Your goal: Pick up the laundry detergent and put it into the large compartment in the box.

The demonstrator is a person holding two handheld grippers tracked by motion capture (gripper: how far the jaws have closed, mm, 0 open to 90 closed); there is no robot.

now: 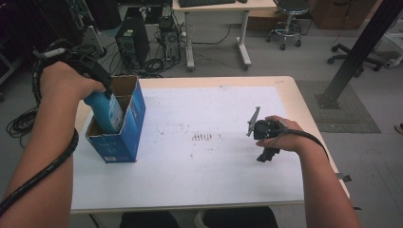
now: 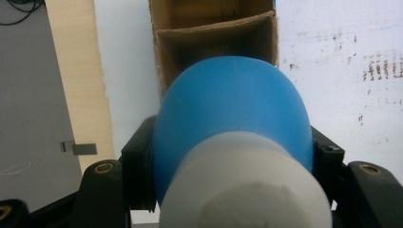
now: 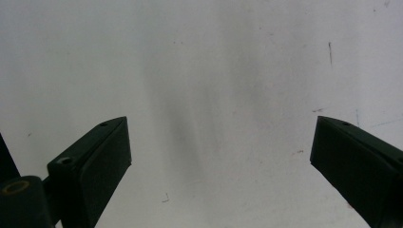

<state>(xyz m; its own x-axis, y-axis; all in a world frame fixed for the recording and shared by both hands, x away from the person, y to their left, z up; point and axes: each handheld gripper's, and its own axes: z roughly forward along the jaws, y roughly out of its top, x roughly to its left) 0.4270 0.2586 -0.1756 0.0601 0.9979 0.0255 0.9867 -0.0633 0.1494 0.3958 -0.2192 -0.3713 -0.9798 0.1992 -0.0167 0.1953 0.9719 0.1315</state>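
A blue bottle [image 1: 105,110] with a white cap [image 2: 247,190] stands partly down inside an open blue cardboard box [image 1: 129,124] at the table's left. My left gripper [image 1: 97,78] is shut on the bottle's upper part, and in the left gripper view its black jaws press both sides of the blue bottle [image 2: 233,114], with the box's brown inside [image 2: 214,35] beyond. My right gripper [image 1: 267,142] hovers over the white sheet at the right, and in the right gripper view it [image 3: 218,152] is open, with bare white surface between the jaws.
The white sheet [image 1: 204,156] covers most of the light wood table [image 1: 285,83] and has dark smudges [image 1: 203,137] at its middle. Beyond the far edge are computer towers [image 1: 134,40], cables, a desk and a stool [image 1: 287,19]. A black post [image 1: 356,52] stands at the right.
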